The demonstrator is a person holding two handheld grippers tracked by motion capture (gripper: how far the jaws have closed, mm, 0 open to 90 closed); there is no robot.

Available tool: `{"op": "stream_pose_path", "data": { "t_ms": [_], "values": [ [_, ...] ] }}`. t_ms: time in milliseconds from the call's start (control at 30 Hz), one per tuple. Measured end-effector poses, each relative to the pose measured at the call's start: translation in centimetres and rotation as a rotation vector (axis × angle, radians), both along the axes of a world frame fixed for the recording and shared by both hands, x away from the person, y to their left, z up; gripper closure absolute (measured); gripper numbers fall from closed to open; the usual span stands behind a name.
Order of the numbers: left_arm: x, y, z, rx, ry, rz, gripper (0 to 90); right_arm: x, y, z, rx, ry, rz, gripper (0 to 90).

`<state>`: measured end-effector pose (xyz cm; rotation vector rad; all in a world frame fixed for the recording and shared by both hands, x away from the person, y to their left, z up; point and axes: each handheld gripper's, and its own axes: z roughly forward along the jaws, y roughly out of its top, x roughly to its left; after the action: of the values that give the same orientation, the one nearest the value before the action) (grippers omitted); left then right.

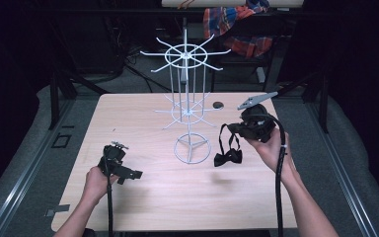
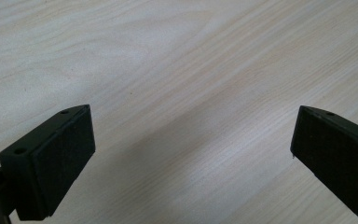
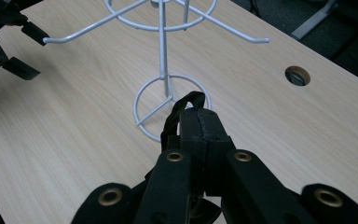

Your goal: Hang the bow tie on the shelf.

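Note:
A white wire rack (image 1: 186, 84) with hooked arms stands at mid-table on a ring base (image 1: 192, 148). To the right of that base my right gripper (image 1: 234, 129) is shut on the strap of a black bow tie (image 1: 228, 158). The bow hangs down to about table level. In the right gripper view the strap (image 3: 182, 106) loops out past the closed gripper (image 3: 200, 119), with the rack base (image 3: 168, 100) just beyond. My left gripper (image 1: 131, 177) is low over the table's left front. Its jaws stand wide apart over bare wood, the gripper (image 2: 191, 135) open and holding nothing.
A round cable hole (image 1: 218, 104) lies in the wooden table (image 1: 128, 118) behind the rack to the right. A plaid cloth (image 1: 237, 22) hangs on a frame beyond the far edge. The rack's lower arms (image 3: 98, 25) reach out over the table.

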<state>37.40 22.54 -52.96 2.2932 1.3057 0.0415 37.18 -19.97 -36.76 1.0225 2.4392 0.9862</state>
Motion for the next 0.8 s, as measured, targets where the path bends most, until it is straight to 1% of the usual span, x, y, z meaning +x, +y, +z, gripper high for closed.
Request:
{"op": "stream_pose_path", "data": {
  "t_ms": [133,367,600,667,800],
  "values": [
    [0.0,0.0,0.0,0.001,0.000,-0.001,0.0,-0.2,0.3,0.4,0.005,-0.003,0.009,90.0],
    [0.0,0.0,0.0,0.001,0.000,-0.002,0.0,-0.5,0.6,0.7,0.006,-0.006,0.020,90.0],
    [0.0,0.0,0.0,0.003,0.003,-0.003,0.0,-0.7,0.8,1.1,0.018,-0.011,0.032,90.0],
    [0.0,0.0,0.0,0.003,0.003,-0.003,0.0,-0.8,0.9,1.2,0.025,-0.014,0.036,90.0],
    [0.0,0.0,0.0,0.003,0.003,-0.003,0.0,-0.8,1.0,1.4,0.023,-0.025,0.042,90.0]
  ]
}}
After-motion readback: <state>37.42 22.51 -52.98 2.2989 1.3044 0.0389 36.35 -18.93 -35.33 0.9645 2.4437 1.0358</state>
